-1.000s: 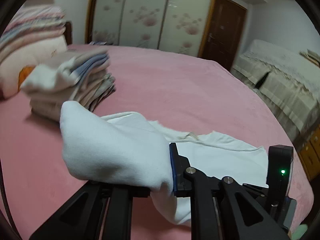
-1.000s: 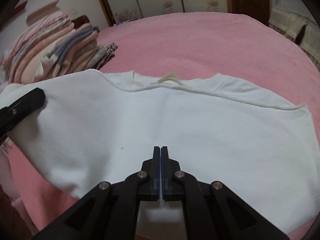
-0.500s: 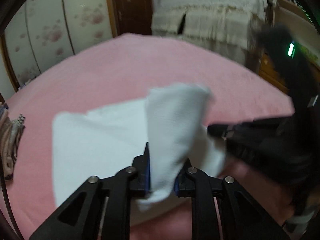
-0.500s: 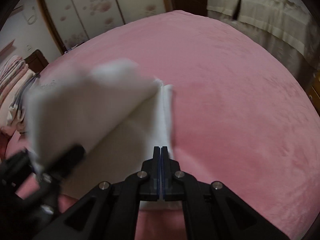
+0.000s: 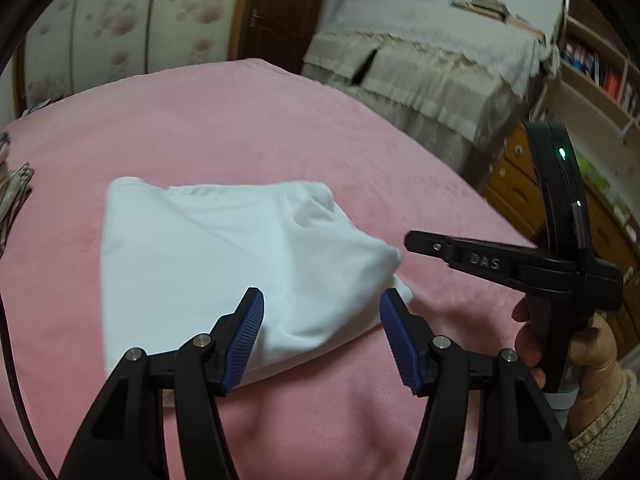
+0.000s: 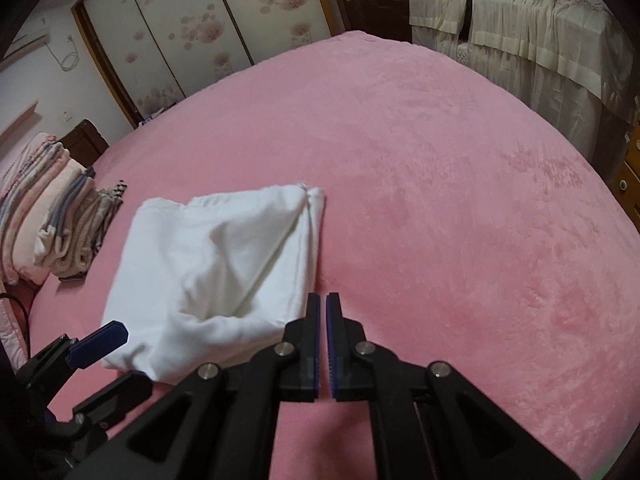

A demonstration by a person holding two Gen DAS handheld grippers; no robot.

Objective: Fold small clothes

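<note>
A white garment lies folded into a rough rectangle on the pink bed cover. My left gripper hovers over its near right corner. Its jaws are opening, and the cloth lies loose below them, pressed by neither blue pad. In the right wrist view the garment sits left of centre. My right gripper is at the garment's near right edge, shut with nothing between its pads. The right gripper also shows from the side, just right of the cloth. The left gripper shows at the garment's near left corner.
A stack of folded clothes stands at the left by the headboard. A person's hand holds the right gripper's handle. Beyond the bed are a cloth-draped piece of furniture, wooden drawers and a wardrobe.
My left gripper carried a flap of the white garment across to the right and let it go. The garment now lies folded. The right gripper slid off the cloth to its right edge.
</note>
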